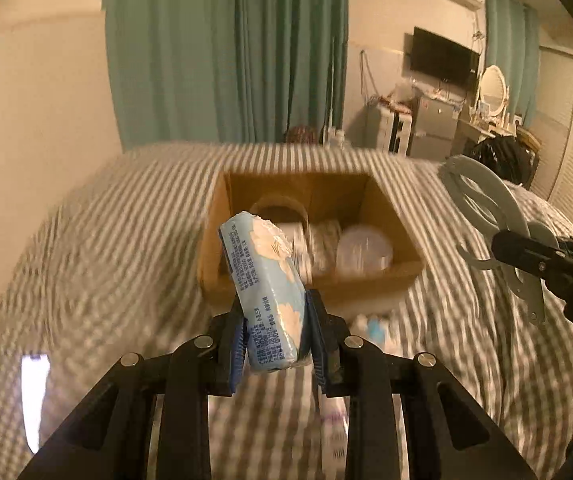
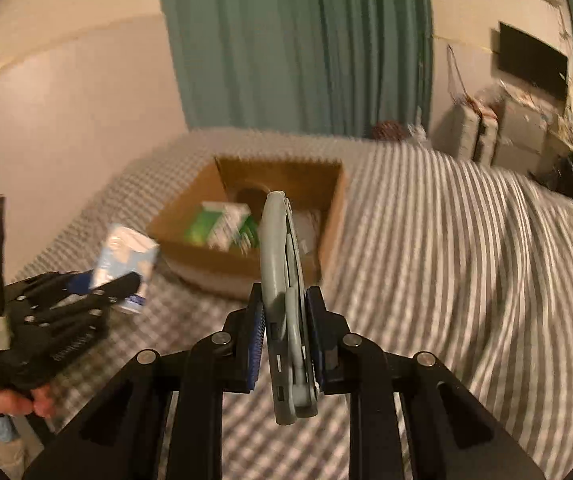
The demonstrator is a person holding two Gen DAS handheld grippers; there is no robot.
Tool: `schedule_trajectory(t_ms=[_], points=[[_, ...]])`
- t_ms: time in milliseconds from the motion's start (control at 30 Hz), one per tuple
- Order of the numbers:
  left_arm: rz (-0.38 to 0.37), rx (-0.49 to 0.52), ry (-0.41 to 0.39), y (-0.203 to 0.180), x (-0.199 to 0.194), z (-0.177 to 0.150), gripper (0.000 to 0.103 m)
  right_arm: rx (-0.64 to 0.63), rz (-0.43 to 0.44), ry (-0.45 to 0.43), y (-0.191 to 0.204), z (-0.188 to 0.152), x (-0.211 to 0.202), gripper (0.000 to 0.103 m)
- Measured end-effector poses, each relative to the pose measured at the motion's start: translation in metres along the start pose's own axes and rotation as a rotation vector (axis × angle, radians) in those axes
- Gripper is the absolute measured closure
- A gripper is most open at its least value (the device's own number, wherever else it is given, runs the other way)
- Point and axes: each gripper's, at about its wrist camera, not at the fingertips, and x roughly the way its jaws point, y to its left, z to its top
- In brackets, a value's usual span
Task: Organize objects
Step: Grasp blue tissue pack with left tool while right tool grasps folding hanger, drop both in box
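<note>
Both loads ride toward the open brown cardboard box (image 1: pixel 382 216): the left gripper (image 1: pixel 274 340) clamps a pale-blue soft tissue pack (image 1: pixel 264 280), the right gripper (image 2: pixel 284 320) pinches a grey plastic folding ring (image 2: pixel 282 280); next, lower and release inside.

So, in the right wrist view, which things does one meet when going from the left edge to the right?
Left gripper with the blue tissue pack → green carton in the cardboard box → grey folding hanger in the right gripper → striped bed cover → black TV on the wall.
</note>
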Motion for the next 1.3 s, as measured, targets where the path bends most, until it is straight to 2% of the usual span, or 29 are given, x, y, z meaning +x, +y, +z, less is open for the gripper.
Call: schedule_trajectory(t_ms=[133, 300, 433, 567, 700, 833, 933, 1033, 1100, 1133, 1200, 1300], points=[[0.031, 0.041, -0.092, 0.002, 0.000, 0.048, 0.075, -0.003, 0.089, -0.061, 0.000, 0.041, -0.004, 0.084], [0.028, 0.053, -0.116, 0.007, 0.025, 0.091, 0.075, -0.039, 0.111, -0.115, -0.001, 0.086, 0.005, 0.084], [0.022, 0.076, -0.114, 0.003, 0.056, 0.110, 0.075, -0.062, 0.099, -0.123, 0.000, 0.114, 0.031, 0.084], [-0.001, 0.106, -0.049, -0.006, 0.103, 0.102, 0.075, -0.069, 0.077, -0.083, 0.000, 0.126, 0.072, 0.084], [-0.040, 0.103, 0.038, -0.010, 0.142, 0.084, 0.075, -0.043, 0.077, 0.009, -0.003, 0.114, 0.121, 0.084], [-0.065, 0.074, 0.090, -0.008, 0.160, 0.069, 0.075, -0.013, 0.083, 0.083, -0.009, 0.094, 0.152, 0.084], [-0.079, 0.058, 0.100, -0.005, 0.156, 0.068, 0.074, 0.005, 0.087, 0.089, -0.011, 0.089, 0.153, 0.083], [-0.089, 0.055, 0.084, -0.002, 0.139, 0.070, 0.059, 0.011, 0.092, 0.061, -0.014, 0.093, 0.139, 0.081], [-0.070, 0.061, 0.058, 0.000, 0.122, 0.072, 0.029, 0.008, 0.075, 0.030, -0.015, 0.095, 0.124, 0.075], [-0.059, 0.063, 0.040, 0.001, 0.113, 0.072, 0.024, 0.006, 0.065, 0.016, -0.015, 0.098, 0.114, 0.061], [-0.038, 0.054, 0.008, 0.005, 0.092, 0.076, 0.022, 0.014, 0.045, -0.017, -0.016, 0.101, 0.093, 0.043], [0.014, 0.003, 0.011, 0.013, 0.062, 0.077, 0.021, 0.016, 0.038, -0.051, -0.020, 0.104, 0.058, 0.041]])
